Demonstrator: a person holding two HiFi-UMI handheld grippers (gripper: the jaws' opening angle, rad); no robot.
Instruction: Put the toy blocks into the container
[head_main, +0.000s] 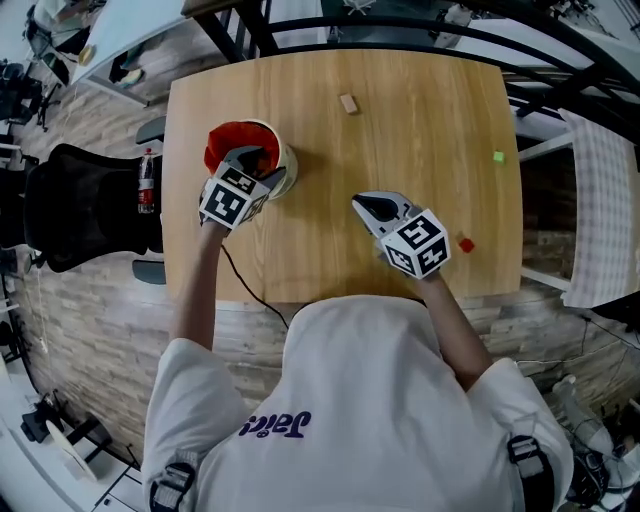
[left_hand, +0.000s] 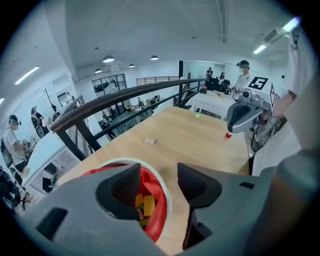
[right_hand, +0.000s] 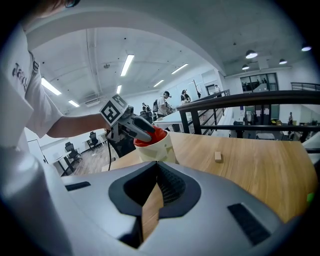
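Left gripper fingers wide, empty, over container rim; right gripper fingers closed, empty. Tan block, upper centre: likely light, rigid; pinch flat sides.

White container (red-lined) upright, yellow blocks inside — tan block, green block, red block scattered outside.

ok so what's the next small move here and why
Probably swing the right gripper, shut and empty, toward the red block beside it and open its jaws. The left gripper hangs open over the container, holding nothing.
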